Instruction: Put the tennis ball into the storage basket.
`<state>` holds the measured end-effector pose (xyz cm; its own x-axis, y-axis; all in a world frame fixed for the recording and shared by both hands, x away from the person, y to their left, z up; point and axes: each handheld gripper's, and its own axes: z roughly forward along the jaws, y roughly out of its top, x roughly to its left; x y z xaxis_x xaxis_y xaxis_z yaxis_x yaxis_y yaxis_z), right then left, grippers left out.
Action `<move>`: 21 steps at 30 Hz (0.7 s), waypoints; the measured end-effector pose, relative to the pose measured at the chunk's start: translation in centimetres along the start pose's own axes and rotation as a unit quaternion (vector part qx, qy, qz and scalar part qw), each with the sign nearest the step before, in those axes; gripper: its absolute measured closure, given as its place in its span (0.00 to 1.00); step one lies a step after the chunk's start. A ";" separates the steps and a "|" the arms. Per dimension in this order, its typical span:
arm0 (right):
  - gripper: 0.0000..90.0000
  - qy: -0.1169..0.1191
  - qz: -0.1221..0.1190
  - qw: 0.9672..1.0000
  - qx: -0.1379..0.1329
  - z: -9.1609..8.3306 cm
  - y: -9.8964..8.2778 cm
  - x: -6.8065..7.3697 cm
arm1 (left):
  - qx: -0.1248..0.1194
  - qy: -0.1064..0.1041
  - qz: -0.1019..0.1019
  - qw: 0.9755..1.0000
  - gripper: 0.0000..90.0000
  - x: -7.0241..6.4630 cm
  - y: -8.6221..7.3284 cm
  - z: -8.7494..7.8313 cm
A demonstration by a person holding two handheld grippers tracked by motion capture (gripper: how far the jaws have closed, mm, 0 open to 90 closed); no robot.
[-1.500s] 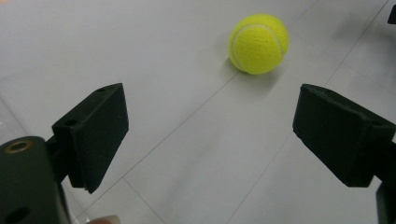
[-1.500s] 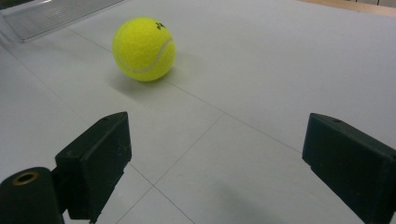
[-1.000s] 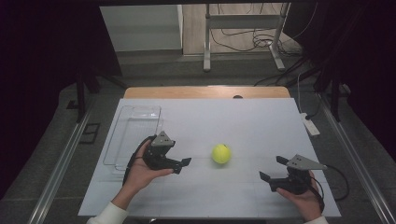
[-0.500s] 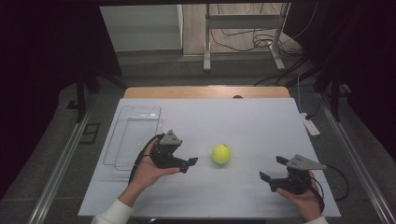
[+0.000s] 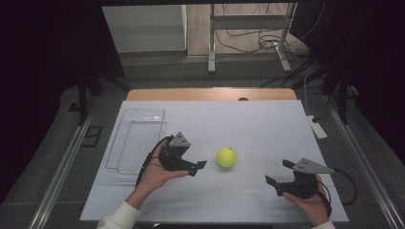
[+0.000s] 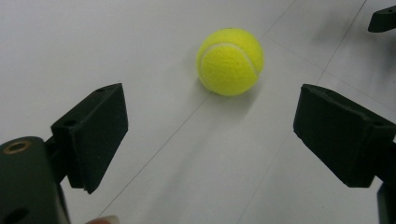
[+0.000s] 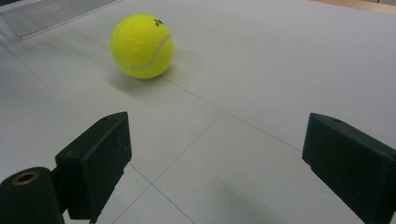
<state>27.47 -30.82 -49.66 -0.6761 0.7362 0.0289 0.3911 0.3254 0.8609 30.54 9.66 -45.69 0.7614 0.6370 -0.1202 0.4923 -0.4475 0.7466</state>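
A yellow tennis ball (image 5: 226, 157) lies on the white table sheet (image 5: 239, 124), near the middle. My left gripper (image 5: 197, 168) is just left of it, pointing at it, jaws open and empty. In the left gripper view the ball (image 6: 230, 60) lies ahead of the open left gripper (image 6: 217, 135), a short gap away. My right gripper (image 5: 278, 171) rests near the front right, open and empty, aimed leftward. In the right gripper view the ball (image 7: 142, 45) lies far ahead and to the left of the open right gripper (image 7: 222, 163).
A clear plastic tray (image 5: 138, 138) stands at the left of the sheet, behind my left hand; its corner (image 7: 46, 14) shows in the right gripper view. A white power strip (image 5: 317, 129) lies off the sheet's right edge. Bare sheet stretches behind the ball.
My left gripper has edged to the right, closer to the ball. The ball and my right gripper have stayed put.
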 end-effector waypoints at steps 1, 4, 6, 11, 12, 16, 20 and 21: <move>0.10 0.000 0.000 1.000 0.000 0.0 0.0 0.0 | 0.000 0.000 0.000 1.000 0.13 0.0 0.1 0.1; 0.10 0.000 0.000 1.000 0.001 0.0 0.0 0.0 | -0.001 -0.001 0.000 1.000 0.13 -0.1 0.2 0.2; 0.10 0.000 0.000 1.000 0.001 0.0 0.0 0.0 | -0.001 -0.002 0.000 1.000 0.13 -0.1 0.4 0.2; 0.10 -0.001 0.000 1.000 0.002 0.1 0.0 0.0 | -0.003 -0.005 0.003 1.000 0.13 -0.2 0.7 0.5; 0.10 -0.001 0.000 1.000 0.002 0.1 -0.1 0.0 | -0.002 -0.006 0.002 1.000 0.13 -0.2 0.8 0.5; 0.10 -0.001 0.000 1.000 0.003 0.1 -0.1 0.0 | 0.000 -0.008 0.003 1.000 0.12 -0.2 1.0 0.9; 0.10 -0.001 0.001 1.000 0.004 0.2 -0.1 0.0 | 0.001 -0.009 0.003 1.000 0.12 -0.2 1.1 1.1; 0.10 0.000 0.001 1.000 0.004 0.2 -0.1 0.0 | 0.000 -0.010 0.004 1.000 0.12 -0.2 1.1 1.1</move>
<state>27.56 -30.78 -49.86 -0.6754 0.7369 0.0296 0.3965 0.3290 0.8571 31.38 8.32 -45.53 0.7737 0.6205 -0.1277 0.4865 -0.4530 0.7471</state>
